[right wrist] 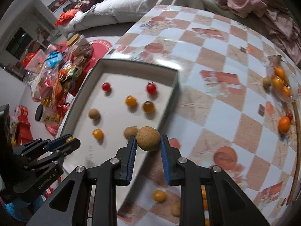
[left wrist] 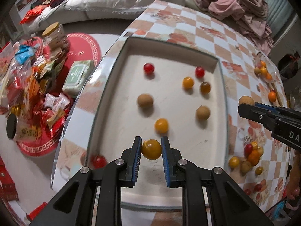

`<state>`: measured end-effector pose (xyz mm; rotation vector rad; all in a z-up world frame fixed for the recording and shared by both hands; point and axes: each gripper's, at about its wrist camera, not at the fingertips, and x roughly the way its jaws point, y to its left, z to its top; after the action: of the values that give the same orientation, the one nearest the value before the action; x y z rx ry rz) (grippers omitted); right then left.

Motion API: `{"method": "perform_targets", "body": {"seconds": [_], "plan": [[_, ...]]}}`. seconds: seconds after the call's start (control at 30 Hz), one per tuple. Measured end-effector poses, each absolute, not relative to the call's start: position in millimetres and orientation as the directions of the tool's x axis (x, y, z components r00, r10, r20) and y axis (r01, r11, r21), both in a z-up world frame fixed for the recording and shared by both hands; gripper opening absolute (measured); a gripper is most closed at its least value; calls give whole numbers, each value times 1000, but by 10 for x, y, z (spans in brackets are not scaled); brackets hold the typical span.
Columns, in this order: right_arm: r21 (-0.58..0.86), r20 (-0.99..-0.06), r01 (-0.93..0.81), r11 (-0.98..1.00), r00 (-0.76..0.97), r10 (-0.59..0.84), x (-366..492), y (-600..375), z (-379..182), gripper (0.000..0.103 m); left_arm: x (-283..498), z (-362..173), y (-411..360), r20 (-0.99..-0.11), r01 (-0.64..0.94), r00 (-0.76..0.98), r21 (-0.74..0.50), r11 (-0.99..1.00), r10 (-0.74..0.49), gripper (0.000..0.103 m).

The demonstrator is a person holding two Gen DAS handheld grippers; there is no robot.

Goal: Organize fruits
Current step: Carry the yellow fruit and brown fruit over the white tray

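Fruits lie scattered in the tray (left wrist: 131, 43); more sit on the table (right wrist: 216, 103) to the right. My left tool (left wrist: 151, 148) clamps a yellow tomato (left wrist: 151, 149) over the tray's near end, my right tool (right wrist: 148, 141) a brown longan (right wrist: 148, 138) by its right rim. Next, I'd set each beside its kind.

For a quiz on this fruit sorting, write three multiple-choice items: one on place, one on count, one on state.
1. Where does the tray stand?
A. on the checked tablecloth
B. on the floor
C. on the sofa

2. How many red tomatoes lie inside the tray?
A. two
B. five
C. none

3. What does the right gripper hold?
A. nothing
B. a brown round fruit
C. a red tomato

Answers: 1 A, the checked cloth shows around the tray; 2 A, one red tomato and another lie at the far end; 3 B, the brown fruit sits between its fingers, as the yellow tomato does in the left gripper.
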<state>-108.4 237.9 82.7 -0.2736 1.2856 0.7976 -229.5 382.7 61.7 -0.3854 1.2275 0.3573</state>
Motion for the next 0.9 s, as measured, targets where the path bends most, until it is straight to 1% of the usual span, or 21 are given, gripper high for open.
{"method": "perform_targets", "body": {"seconds": [0.4,0.9], "plan": [[243,-944,-720,650,-22,328,-1362,2673,563,28,-2412,321,3921,-969,-490,241,-69,869,59,23],[223,-964,-726,651,-65,258,-1318,2774,279,28,-2338,182,3917,-971,-459,229,-43,887,72,23]]}}
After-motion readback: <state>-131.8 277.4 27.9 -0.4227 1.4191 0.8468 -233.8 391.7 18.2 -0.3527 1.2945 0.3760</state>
